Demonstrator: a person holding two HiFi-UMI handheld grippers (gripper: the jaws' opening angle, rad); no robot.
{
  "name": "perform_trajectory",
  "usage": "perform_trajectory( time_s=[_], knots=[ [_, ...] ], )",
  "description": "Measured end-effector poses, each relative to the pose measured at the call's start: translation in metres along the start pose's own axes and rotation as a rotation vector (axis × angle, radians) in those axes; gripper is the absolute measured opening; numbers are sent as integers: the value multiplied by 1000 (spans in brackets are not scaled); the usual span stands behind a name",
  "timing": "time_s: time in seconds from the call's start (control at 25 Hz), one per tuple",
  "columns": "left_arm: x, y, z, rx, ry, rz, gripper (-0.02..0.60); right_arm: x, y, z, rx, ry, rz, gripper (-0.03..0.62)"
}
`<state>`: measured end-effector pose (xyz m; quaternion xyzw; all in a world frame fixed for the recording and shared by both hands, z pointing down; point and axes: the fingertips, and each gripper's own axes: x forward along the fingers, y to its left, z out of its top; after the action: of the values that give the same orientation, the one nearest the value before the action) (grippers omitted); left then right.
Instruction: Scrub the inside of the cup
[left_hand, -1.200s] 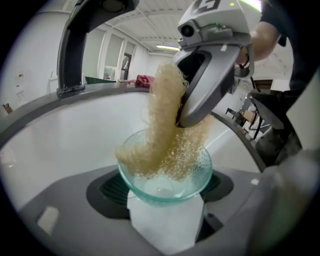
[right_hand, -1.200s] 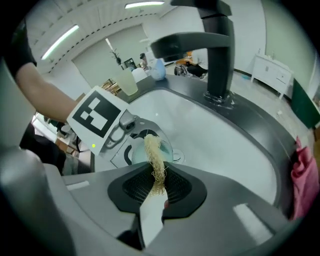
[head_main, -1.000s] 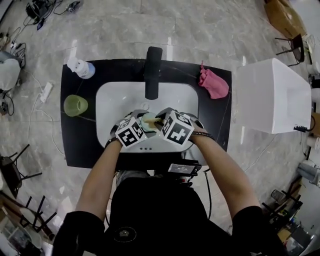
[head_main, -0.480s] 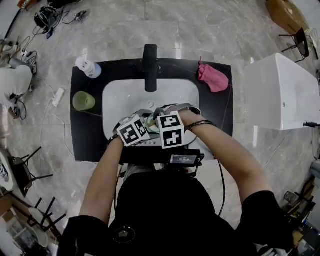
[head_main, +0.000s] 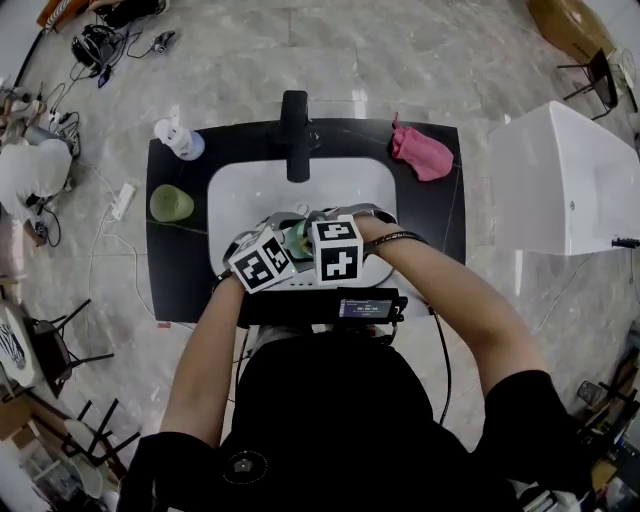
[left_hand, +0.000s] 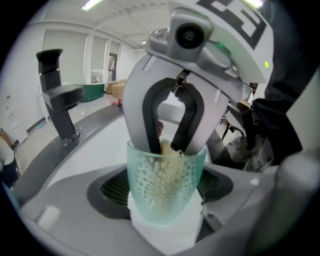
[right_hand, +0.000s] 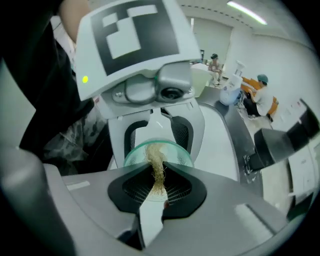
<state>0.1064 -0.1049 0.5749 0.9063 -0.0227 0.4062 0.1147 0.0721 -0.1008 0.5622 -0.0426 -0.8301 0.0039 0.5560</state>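
Clamping cup (left_hand: 165, 182): left hand-held gripper (left_hand: 166, 215); right hand-held gripper (right_hand: 159, 168) pinches scrubber (right_hand: 156, 152) inside it.

A lab-like test hall rather than a home bathroom: a black worktop (head_main: 440, 235) with a white basin (head_main: 250, 195) and black tap (head_main: 296, 135) stands free on a marble-look floor (head_main: 420, 60), amid trailing cables (head_main: 95, 45), a power strip (head_main: 123, 200) and chairs (head_main: 598, 78).
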Motion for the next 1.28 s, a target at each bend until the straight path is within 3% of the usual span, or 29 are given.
perform_trajectory(
  time_s=[0.32, 0.64, 0.88, 1.28],
  knots=[
    [-5, 10, 4, 62, 19, 108, 380, -17, -10, 11, 400, -157, 64, 54],
    [-5, 20, 0, 31, 18, 165, 380, -28, -31, 16, 656, -286, 88, 55],
    [-4, 19, -5, 6, 27, 139, 380, -35, -39, 14, 649, -316, 41, 54],
    [-8, 16, -1, -22, 4, 114, 380, -41, -43, 4, 422, -241, -76, 55]
  ],
)
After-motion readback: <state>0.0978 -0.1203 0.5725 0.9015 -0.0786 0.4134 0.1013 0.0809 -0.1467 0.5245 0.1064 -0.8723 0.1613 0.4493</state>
